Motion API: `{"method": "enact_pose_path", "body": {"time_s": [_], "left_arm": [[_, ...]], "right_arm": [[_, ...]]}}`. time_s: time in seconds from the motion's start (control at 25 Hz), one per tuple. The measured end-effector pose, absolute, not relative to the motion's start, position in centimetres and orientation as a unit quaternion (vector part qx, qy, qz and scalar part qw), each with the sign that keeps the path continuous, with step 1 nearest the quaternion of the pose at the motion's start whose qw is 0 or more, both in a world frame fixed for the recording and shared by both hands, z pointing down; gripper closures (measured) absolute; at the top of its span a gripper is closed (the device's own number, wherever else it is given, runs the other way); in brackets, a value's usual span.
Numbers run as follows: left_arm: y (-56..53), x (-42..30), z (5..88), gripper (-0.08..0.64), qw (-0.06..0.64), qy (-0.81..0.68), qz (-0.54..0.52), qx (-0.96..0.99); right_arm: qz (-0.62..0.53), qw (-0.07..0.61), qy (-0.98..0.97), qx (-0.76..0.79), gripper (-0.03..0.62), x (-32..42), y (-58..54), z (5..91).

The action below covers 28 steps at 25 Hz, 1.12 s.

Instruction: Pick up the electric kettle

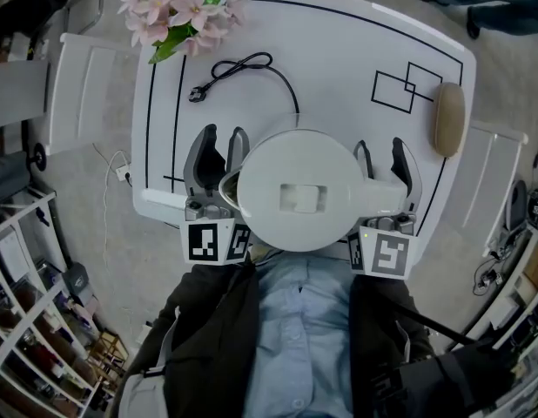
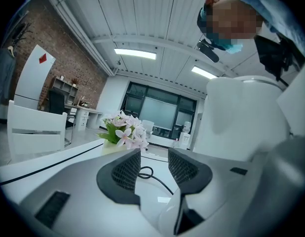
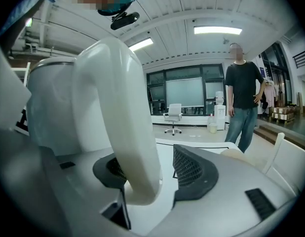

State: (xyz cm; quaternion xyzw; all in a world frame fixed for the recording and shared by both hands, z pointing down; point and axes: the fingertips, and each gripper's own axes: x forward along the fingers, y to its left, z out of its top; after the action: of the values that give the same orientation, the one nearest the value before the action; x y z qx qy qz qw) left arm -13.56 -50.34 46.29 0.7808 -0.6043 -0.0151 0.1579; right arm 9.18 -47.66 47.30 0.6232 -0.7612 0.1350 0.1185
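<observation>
The electric kettle (image 1: 299, 190) is at the near edge of the worktop (image 1: 339, 50), right between both claws. The right claw (image 3: 151, 162) is open with the handle (image 3: 118, 122) already inside it. There's still daylight next to the outer pad (image 3: 189, 169), so imo it isn't clamped yet. I'd centre the handle, squeeze firmly, then lift straight up. The left claw (image 2: 153, 157) is wide open and empty beside the body, handy for steadying the kettle if it tips

Open-plan office, brick wall (image 2: 61, 41), swivel chair (image 3: 172, 114), glazed partitions (image 3: 187, 95), ceiling strip lights (image 3: 217, 30).
</observation>
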Motion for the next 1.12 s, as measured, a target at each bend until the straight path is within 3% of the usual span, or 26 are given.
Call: {"method": "enact_pose_path", "body": {"time_s": [0.28,0.56,1.12], "left_arm": [[-50.5,-12.4,45.7,0.544,0.145,-0.590,-0.012,0.794],[-50.4,-12.3,45.5,0.551,0.140,-0.591,-0.010,0.795],[-50.3,-12.0,45.1,0.557,0.133,-0.587,-0.004,0.799]], "right_arm": [[0.118,0.116,-0.772,0.614,0.374,8.5,-48.7,46.6],[0.096,0.122,-0.782,0.604,0.497,8.1,-48.7,46.1],[0.087,0.108,-0.779,0.611,0.512,8.3,-48.8,45.9]]}}
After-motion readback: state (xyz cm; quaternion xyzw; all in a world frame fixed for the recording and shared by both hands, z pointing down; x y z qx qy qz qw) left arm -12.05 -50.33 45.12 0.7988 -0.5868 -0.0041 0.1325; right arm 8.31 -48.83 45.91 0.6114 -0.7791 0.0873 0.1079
